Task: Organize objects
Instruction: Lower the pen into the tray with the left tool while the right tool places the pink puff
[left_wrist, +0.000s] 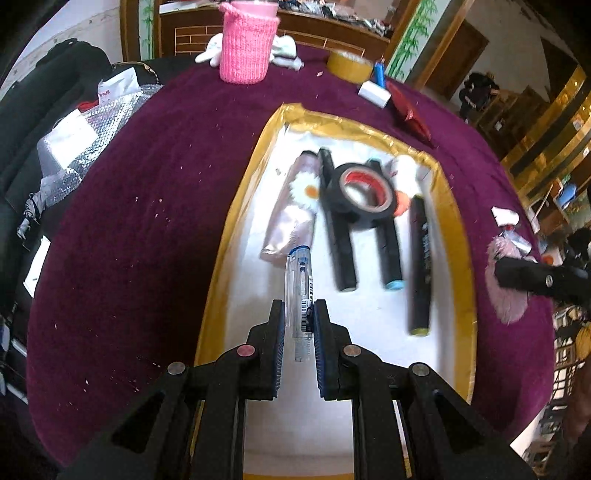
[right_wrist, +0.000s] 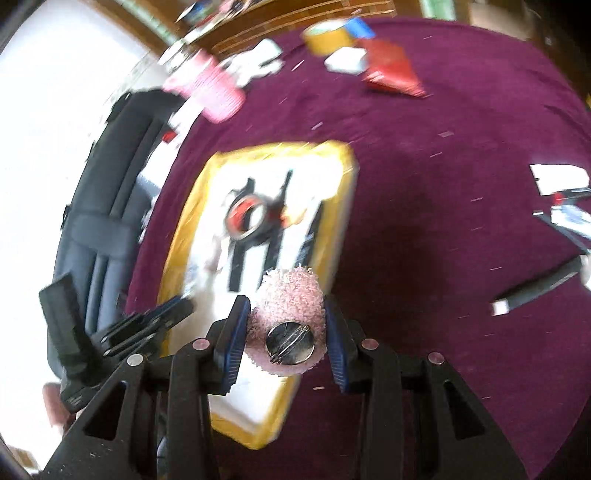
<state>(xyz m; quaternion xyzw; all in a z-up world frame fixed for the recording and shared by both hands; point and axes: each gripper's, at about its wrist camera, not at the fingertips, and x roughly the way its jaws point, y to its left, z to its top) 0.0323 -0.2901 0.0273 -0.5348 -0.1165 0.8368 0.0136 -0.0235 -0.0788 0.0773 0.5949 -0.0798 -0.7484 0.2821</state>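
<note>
The left tongs (left_wrist: 299, 317) are clenched on a clear pen (left_wrist: 300, 291), which sticks out toward twelve o'clock over the white floor of a gold-rimmed tray (left_wrist: 463, 236). In the tray, at one o'clock from the pen, lie a roll of black tape (left_wrist: 364, 194) across two black markers, a third marker (left_wrist: 421, 266) and a pale pouch with a daisy (left_wrist: 291, 210). The right tongs (right_wrist: 286, 325) grasp a fluffy pink pompom brooch (right_wrist: 290, 295) above the tray's near right rim (right_wrist: 334, 254). The surface (left_wrist: 155, 192) is maroon cloth.
</note>
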